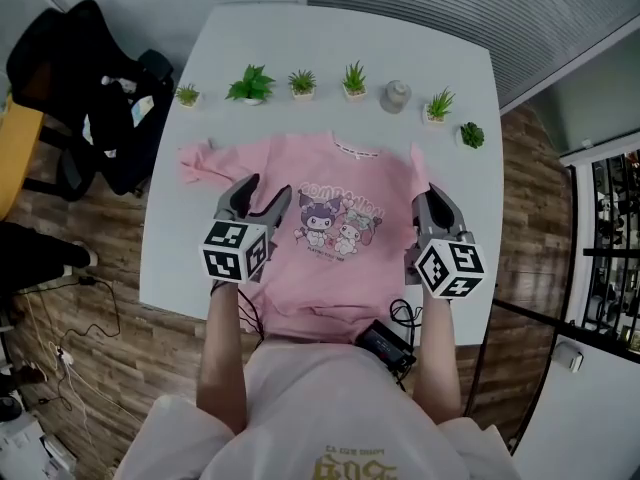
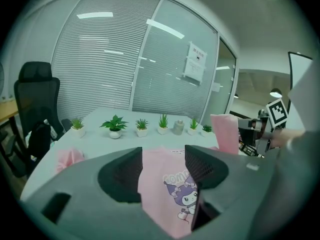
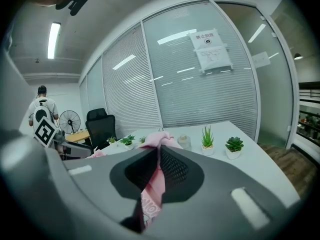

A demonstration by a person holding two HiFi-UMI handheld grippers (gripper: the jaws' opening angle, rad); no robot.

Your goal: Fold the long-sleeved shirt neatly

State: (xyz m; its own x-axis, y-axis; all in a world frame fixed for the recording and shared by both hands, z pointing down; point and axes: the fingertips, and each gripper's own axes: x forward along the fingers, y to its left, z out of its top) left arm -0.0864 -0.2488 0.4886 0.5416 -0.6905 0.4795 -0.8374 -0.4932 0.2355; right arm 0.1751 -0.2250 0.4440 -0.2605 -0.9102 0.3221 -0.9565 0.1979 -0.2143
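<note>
Shirt [image 1: 340, 173] barely started: right fingers [image 1: 438, 213] pinch its 3 o'clock side, left fingers [image 1: 238, 198] wide and empty, 9 o'clock sleeve [image 1: 200, 160] unfolded.

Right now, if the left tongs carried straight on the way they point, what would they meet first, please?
Most likely the pink shirt, near its cartoon print. The open left tongs aim down at it, though depth is hard to judge.

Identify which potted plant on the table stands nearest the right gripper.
The low, dark green succulent at the row's right end; the other plants are lighter and stand farther left.
</note>
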